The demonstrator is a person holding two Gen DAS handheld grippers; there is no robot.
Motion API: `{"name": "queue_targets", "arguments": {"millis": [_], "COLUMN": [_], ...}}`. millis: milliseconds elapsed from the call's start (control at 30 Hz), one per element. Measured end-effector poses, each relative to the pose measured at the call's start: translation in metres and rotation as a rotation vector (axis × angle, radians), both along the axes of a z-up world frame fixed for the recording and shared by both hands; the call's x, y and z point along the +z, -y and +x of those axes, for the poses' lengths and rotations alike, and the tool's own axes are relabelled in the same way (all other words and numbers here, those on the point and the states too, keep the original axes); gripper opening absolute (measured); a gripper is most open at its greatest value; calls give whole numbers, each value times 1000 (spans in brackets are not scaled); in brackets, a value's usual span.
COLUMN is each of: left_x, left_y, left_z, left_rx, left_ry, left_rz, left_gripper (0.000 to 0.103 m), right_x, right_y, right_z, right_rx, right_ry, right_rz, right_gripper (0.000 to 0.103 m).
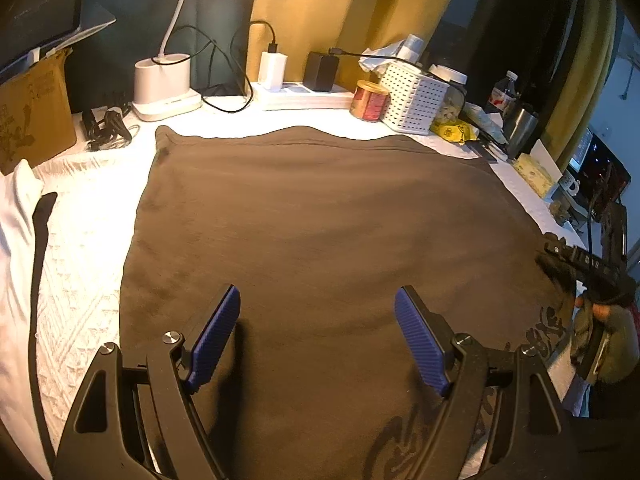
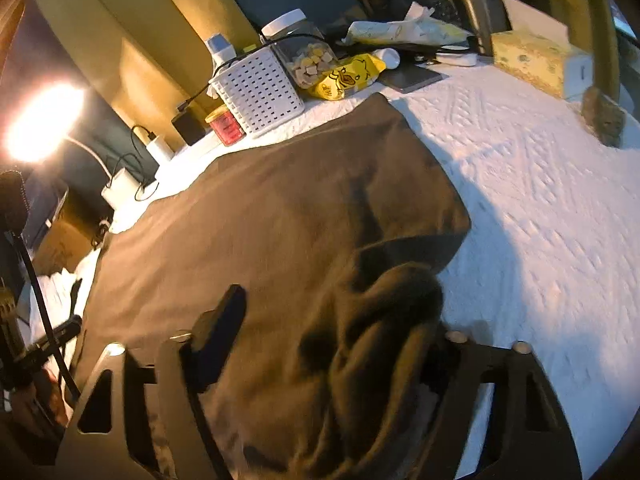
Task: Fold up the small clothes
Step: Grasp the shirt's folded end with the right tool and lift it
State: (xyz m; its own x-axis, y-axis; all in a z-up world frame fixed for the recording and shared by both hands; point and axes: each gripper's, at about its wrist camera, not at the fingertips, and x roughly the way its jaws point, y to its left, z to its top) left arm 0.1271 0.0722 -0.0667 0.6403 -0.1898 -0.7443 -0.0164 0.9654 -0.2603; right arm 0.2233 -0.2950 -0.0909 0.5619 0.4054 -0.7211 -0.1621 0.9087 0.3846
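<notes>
At the left edge lie one cardboard box [image 1: 34, 108] and one white cloth [image 1: 16, 216]. One white lamp base [image 1: 164, 84] stands behind them, then one white charger [image 1: 273, 69] and one black one [image 1: 321, 71], one red tin [image 1: 369, 101], one white basket [image 1: 414, 98], one yellow packet [image 1: 452, 131]. One brown shirt [image 1: 320, 216] lies spread flat across the white textured tablecloth [image 1: 80, 248], mustard curtains [image 1: 320, 12] behind. The left gripper [image 1: 318, 300] hangs over the shirt, its blue pads apart with nothing between. The right gripper [image 2: 336, 312] stands wide, a bunched fold of shirt [image 2: 384, 312] draped between the fingers; I cannot tell if they pinch it.
</notes>
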Motion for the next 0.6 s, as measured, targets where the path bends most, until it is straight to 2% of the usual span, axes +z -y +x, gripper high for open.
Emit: {"name": "queue_targets", "arguments": {"millis": [67, 267, 333, 367, 400, 600], "left_x": [-2, -4, -4, -5, -5, 0], "left_y": [-4, -14, -16, -17, -18, -24], "left_z": [3, 11, 13, 13, 14, 13], "left_rx": [4, 15, 16, 13, 12, 5], "left_ry": [-6, -6, -5, -4, -3, 13], "left_rz": [-4, -14, -19, -20, -20, -26], "left_gripper": [79, 79, 79, 79, 79, 79], "right_x": [-1, -2, -4, -4, -5, -4], "right_y": [-2, -15, -19, -19, -20, -28], "right_z": [9, 31, 34, 37, 39, 41], "right_rx": [7, 59, 75, 66, 71, 104], "right_ry": [-8, -11, 13, 10, -1, 5], "right_rz": [8, -35, -60, -72, -84, -118], "right_gripper": [60, 55, 46, 25, 20, 15]}}
